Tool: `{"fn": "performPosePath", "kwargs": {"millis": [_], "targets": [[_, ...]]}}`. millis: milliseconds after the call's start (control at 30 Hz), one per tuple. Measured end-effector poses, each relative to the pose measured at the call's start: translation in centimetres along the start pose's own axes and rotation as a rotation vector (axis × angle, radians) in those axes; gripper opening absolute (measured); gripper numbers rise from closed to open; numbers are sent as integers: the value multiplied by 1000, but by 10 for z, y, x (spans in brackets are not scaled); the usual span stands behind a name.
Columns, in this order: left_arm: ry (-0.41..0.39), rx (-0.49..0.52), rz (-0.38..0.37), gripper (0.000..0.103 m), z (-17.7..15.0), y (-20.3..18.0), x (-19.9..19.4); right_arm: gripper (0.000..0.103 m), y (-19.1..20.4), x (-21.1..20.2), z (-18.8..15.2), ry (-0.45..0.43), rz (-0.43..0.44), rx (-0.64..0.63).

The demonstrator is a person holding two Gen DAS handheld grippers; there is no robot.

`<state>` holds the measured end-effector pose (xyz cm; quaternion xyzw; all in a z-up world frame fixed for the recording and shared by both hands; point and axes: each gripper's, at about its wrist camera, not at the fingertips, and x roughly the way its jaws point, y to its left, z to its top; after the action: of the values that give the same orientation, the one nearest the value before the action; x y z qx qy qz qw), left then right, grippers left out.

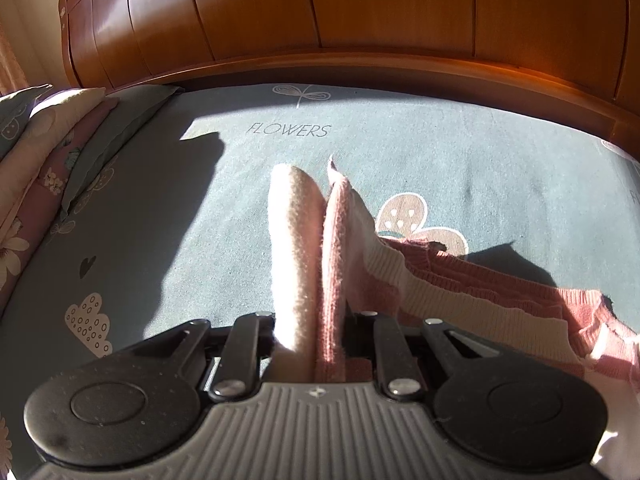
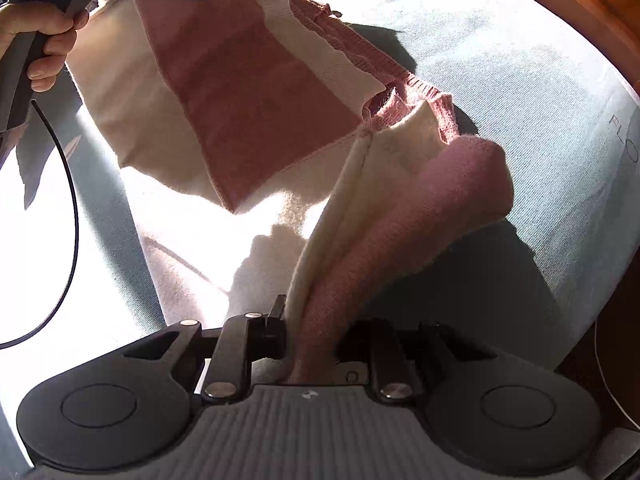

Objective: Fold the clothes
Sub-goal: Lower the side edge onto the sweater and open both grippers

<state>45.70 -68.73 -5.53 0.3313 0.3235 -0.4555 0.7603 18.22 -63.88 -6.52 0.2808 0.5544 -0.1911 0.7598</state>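
The pink-and-cream striped knitted sweater point(image 2: 256, 92) hangs over the grey-blue printed bed sheet point(image 1: 500, 152), each hand-held gripper, left point(image 1: 310, 344) and right point(image 2: 310, 344), clamped on a bunched edge. It looks soft, light and stretchy; gripping edge corners seems best.

This is a bedroom in a home. A bed takes up most of the left wrist view, covered by a grey-blue sheet point(image 1: 460, 148) printed with flowers, clouds, a heart and the word "FLOWERS". A glossy, panelled wooden headboard point(image 1: 320, 8) curves along its far edge. Folded floral bedding and pillows point(image 1: 48, 148) are stacked at the left. Strong sunlight falls across the sheet.
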Motion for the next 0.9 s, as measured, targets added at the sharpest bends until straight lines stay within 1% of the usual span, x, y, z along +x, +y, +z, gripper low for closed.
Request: {"fn": "performPosePath", "kwargs": {"millis": [100,200,300,367,433,500,533,567,633,667,733,767,833,900], "targets": [[12,1,13,17,-1,0,5,25,-1,5,-1,6,-5,2],[18,11,38,21,-3,-2,7,26,-3,8,-3,10,-2,10],[29,6,49,23,-4,0,11,30,-7,7,-4,19,2,27],[37,-3,52,24,-6,1,13,36,-10,10,-5,25,0,37],[42,-7,53,25,-7,2,14,38,-11,11,-7,29,0,40],[50,-17,54,25,-9,3,16,44,-11,12,-9,31,-3,42],[54,-24,57,25,-9,3,17,51,-11,12,-10,32,-4,44],[57,-26,58,25,-10,3,18,54,-11,12,-12,33,-6,46],[65,-21,74,27,-11,3,19,56,-12,12,-14,35,-7,55],[70,-20,79,27,-12,3,20,59,-13,12,-15,36,-8,60],[81,-14,91,30,-13,3,21,64,-14,11,-18,37,-16,65],[86,-6,104,32,-13,2,23,64,-14,11,-19,36,-16,65],[90,13,155,44,-15,2,24,67,-15,10,-21,39,-21,69],[94,25,195,45,-16,4,26,69,-17,8,-23,39,-27,71]]}}
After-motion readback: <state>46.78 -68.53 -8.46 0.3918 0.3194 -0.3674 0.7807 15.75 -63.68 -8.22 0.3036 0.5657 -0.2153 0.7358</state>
